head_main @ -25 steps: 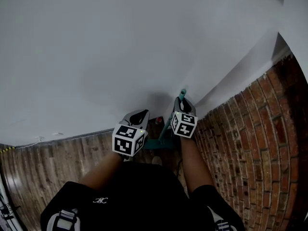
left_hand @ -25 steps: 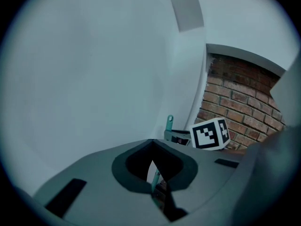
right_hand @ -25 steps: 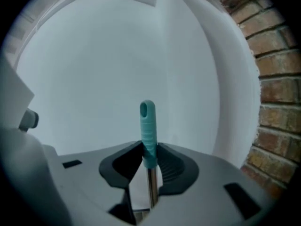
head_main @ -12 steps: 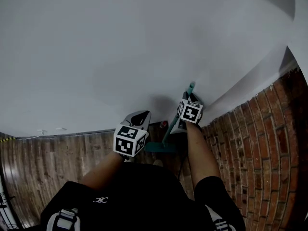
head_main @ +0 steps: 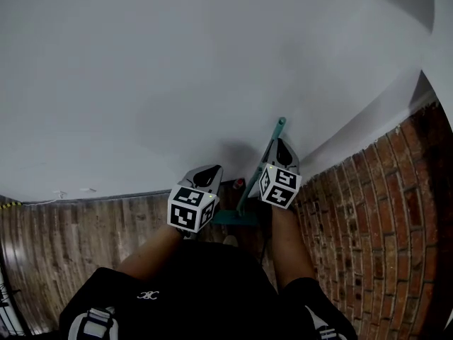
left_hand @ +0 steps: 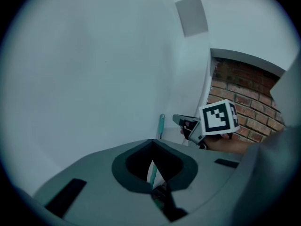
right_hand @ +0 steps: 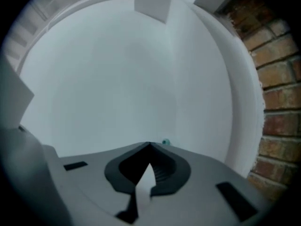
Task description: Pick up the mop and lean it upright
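Observation:
The mop's teal handle (head_main: 279, 127) leans upright against the white wall near the corner, and its teal head (head_main: 233, 218) rests on the floor. My right gripper (head_main: 282, 147) sits just right of the handle's upper part; whether it touches the handle I cannot tell. Its jaws have just been closing and stand shut with nothing between them. In the right gripper view (right_hand: 149, 144) the handle's tip (right_hand: 165, 142) peeks just beyond the closed jaws. My left gripper (head_main: 207, 170) hangs shut and empty to the left, apart from the handle (left_hand: 161, 125). The left gripper view (left_hand: 150, 140) also shows the right gripper (left_hand: 176, 119).
A red brick wall (head_main: 375, 211) meets the white wall at the right, forming the corner. Wood-plank floor (head_main: 71, 239) runs along the base, with a thin cable (head_main: 56, 195) at the far left. A grey panel (left_hand: 192, 15) sits high on the wall.
The handle's top has swung up and right toward the wall. My right gripper rose along the handle, then dropped back toward me with its jaws closed. The left gripper has stayed put.

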Demonstrator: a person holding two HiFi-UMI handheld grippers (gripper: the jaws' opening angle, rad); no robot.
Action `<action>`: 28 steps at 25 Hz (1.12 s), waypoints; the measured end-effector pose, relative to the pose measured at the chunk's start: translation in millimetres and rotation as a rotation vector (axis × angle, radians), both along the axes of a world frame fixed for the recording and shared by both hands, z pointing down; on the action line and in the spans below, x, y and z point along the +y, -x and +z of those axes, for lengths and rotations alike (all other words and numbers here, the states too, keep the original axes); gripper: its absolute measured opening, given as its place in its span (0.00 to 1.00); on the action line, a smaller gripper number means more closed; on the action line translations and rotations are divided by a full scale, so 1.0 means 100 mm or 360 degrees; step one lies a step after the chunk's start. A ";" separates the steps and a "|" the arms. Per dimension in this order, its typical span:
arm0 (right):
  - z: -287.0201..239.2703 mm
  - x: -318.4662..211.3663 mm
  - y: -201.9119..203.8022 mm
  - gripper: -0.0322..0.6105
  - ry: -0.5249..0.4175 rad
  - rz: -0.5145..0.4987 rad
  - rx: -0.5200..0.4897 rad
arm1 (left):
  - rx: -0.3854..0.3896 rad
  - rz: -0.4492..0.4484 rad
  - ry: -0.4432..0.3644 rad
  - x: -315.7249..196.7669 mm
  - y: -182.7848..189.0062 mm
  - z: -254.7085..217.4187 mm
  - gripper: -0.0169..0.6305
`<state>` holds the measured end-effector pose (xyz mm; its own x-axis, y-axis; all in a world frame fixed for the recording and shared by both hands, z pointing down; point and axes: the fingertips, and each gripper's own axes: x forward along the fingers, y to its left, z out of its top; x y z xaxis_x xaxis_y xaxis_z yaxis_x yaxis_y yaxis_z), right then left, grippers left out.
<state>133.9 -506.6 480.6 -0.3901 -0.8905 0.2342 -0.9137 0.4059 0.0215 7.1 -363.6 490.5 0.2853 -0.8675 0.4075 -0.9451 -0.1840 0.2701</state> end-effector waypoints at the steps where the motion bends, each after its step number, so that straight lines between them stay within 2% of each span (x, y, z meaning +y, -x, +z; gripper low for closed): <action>1: -0.06 0.10 0.01 0.07 -0.0013 -0.0028 -0.0002 | 0.0003 0.0010 -0.0003 -0.01 -0.03 0.00 0.02; 6: -0.18 0.54 -0.10 0.07 0.0009 -0.0065 -0.0043 | 0.0027 0.0054 -0.0049 -0.07 -0.15 -0.06 0.02; 12: -0.38 0.84 -0.30 0.07 -0.0104 -0.0022 0.0020 | 0.0054 0.0129 -0.0068 -0.13 -0.31 -0.07 0.02; 20: -0.37 0.92 -0.54 0.07 -0.0056 0.0059 -0.0022 | 0.0060 0.0250 -0.0078 -0.21 -0.56 -0.08 0.02; 28: -0.37 0.94 -0.60 0.07 -0.0038 0.0046 -0.0043 | 0.0047 0.0277 -0.0087 -0.28 -0.66 -0.11 0.02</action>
